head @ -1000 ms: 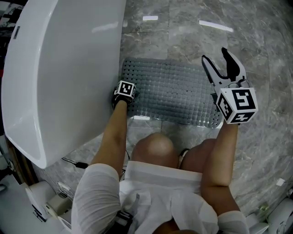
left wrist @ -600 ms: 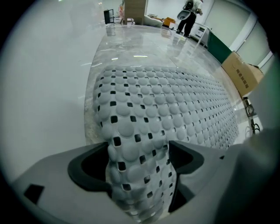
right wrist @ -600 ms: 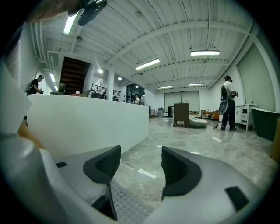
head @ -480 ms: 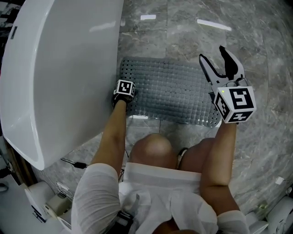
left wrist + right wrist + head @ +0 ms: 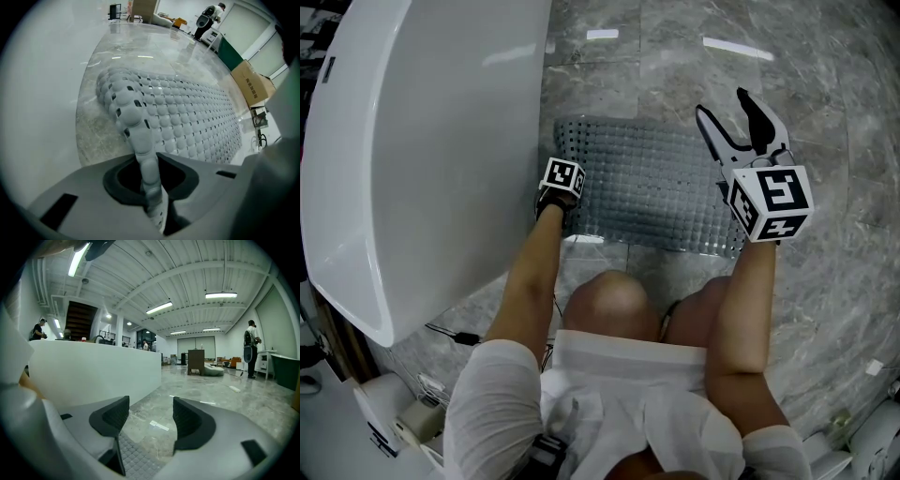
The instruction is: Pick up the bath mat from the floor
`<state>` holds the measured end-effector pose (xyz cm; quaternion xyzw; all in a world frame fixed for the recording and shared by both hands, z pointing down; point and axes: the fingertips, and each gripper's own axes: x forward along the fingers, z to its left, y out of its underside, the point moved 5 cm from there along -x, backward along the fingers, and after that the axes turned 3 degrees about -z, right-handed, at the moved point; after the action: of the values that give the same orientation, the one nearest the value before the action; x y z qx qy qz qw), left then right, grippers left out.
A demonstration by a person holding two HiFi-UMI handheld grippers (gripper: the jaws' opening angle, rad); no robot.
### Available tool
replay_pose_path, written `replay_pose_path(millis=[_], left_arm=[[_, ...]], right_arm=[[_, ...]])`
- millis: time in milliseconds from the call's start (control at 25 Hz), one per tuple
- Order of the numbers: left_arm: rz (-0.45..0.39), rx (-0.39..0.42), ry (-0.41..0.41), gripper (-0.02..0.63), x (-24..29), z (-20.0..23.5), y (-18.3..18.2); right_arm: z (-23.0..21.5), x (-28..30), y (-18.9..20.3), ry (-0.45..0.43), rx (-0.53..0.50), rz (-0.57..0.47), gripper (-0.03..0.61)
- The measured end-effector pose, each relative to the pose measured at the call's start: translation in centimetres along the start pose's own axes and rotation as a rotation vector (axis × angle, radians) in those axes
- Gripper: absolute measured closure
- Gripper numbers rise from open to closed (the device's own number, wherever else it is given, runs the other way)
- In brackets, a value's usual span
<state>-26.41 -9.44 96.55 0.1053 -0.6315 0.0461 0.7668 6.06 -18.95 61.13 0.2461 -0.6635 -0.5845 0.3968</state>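
Observation:
A grey, bumpy bath mat [image 5: 656,183] lies on the marble floor beside a white tub. My left gripper [image 5: 561,183] is at the mat's left near corner, low to the floor. Its jaws are closing, and the mat's edge [image 5: 140,136] stands pinched into a ridge between them, seen in the left gripper view [image 5: 150,173]. Above the mat's right end, my right gripper [image 5: 724,105] hangs open with nothing between its fingers. The right gripper view [image 5: 150,416] looks out level over the floor, with a corner of the mat [image 5: 136,458] below.
The white bathtub [image 5: 422,141] curves close along the mat's left side, and its wall [image 5: 93,371] fills the left of the right gripper view. The person's knees [image 5: 614,300] are just in front of the mat. Cardboard boxes [image 5: 253,86] and people stand far off.
The left jaws have closed onto the mat's edge, and that end has bunched up and shifted slightly right. The right gripper has drifted left, over the mat's right end.

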Motion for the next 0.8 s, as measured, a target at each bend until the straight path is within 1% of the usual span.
replay_pose_path(millis=[120, 200, 360, 560, 680, 800], left_arm=[[-0.005, -0.012, 0.023, 0.548, -0.7, -0.6, -0.1], [-0.017, -0.026, 0.044, 0.552, -1.4, -1.0, -0.2], [-0.035, -0.036, 0.05, 0.555, -2.7, -1.4, -0.1], [-0.031, -0.027, 0.048, 0.555, -3.3, -1.8, -0.2], [-0.031, -0.03, 0.054, 0.554, -3.5, -1.9, -0.3], [-0.033, -0.037, 0.068, 0.554, -3.6, -2.0, -0.1]], right_arm=[[-0.3, -0.1, 0.2, 0.009, 0.011, 0.006, 0.285], [-0.8, -0.3, 0.7, 0.022, 0.009, 0.03, 0.285], [-2.5, -1.1, 3.3, 0.059, 0.013, 0.126, 0.285], [-4.6, -1.7, 6.8, 0.099, 0.019, 0.245, 0.285], [-5.1, -1.8, 8.5, 0.102, 0.071, 0.3, 0.285], [-5.9, -2.3, 9.5, 0.123, 0.16, 0.375, 0.285]])
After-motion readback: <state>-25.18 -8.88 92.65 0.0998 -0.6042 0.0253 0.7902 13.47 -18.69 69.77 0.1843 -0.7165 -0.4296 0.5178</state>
